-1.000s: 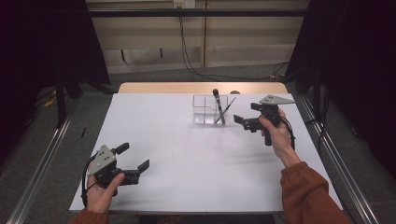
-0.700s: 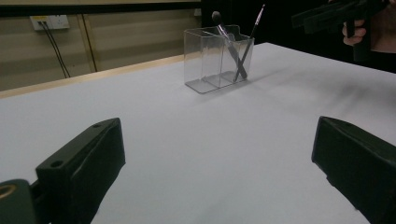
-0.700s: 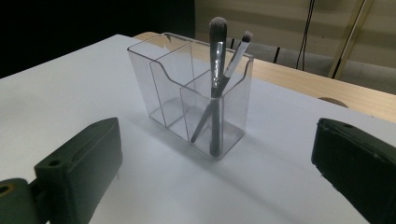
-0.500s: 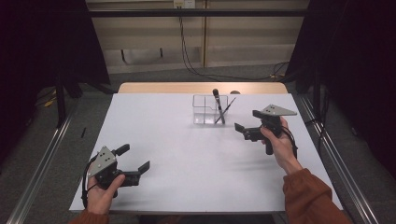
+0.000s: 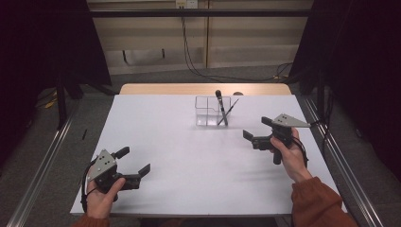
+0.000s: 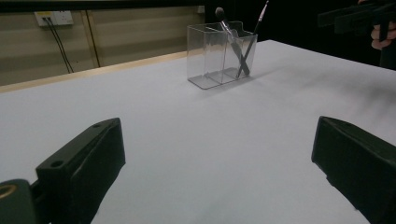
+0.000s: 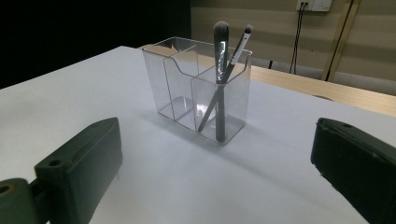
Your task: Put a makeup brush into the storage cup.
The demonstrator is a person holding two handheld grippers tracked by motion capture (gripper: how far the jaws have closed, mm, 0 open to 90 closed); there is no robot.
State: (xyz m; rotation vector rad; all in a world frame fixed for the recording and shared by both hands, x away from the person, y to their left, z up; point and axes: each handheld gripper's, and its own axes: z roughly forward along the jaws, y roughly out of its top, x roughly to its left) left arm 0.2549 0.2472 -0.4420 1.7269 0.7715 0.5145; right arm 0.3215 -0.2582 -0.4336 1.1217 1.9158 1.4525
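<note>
Brushes (image 7: 219, 79) crossed, upright in clear organizer (image 7: 187, 84) (end compartment).

High view: up above the near edge of the tabletop (image 5: 189, 156), looking forward and down. It is far off and sees the whole top.
Left claw view: low at the near left, looking across to the clear box (image 6: 222, 53), which is far away.
Right claw view: low at the right, close to the box (image 7: 198, 88).
Shared: all three see the box and the white top.
</note>
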